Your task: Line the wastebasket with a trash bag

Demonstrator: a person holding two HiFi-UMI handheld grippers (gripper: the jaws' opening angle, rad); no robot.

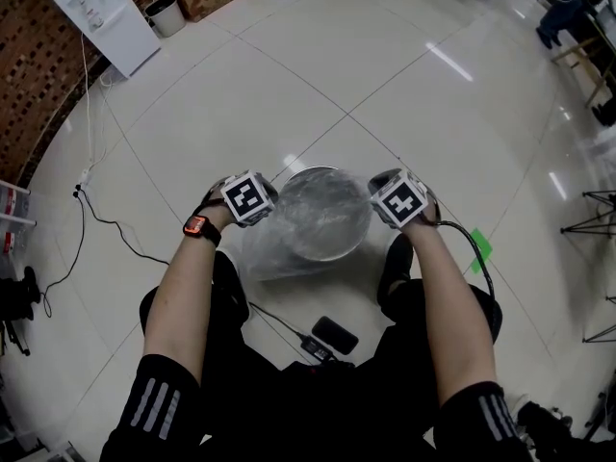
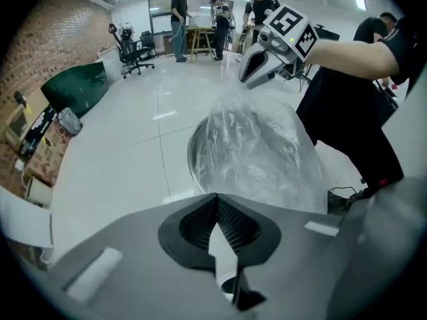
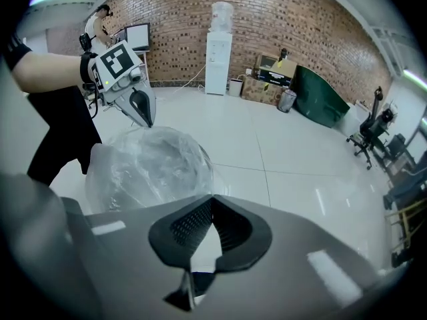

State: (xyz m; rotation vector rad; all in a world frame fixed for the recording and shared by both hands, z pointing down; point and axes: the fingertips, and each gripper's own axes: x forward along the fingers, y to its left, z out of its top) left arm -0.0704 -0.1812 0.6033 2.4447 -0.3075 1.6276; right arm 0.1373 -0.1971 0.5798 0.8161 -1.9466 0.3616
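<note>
Left gripper and right gripper are each clenched on the clear trash bag, pinching its film at opposite sides, while the round wastebasket stands on the floor between and below them, with the bag draped over its mouth.

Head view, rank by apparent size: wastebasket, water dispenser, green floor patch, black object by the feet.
1. wastebasket and water dispenser: largest, look alike; the dispenser stands farther off, so unsure.
2. black object and green floor patch: both small, look alike.
</note>
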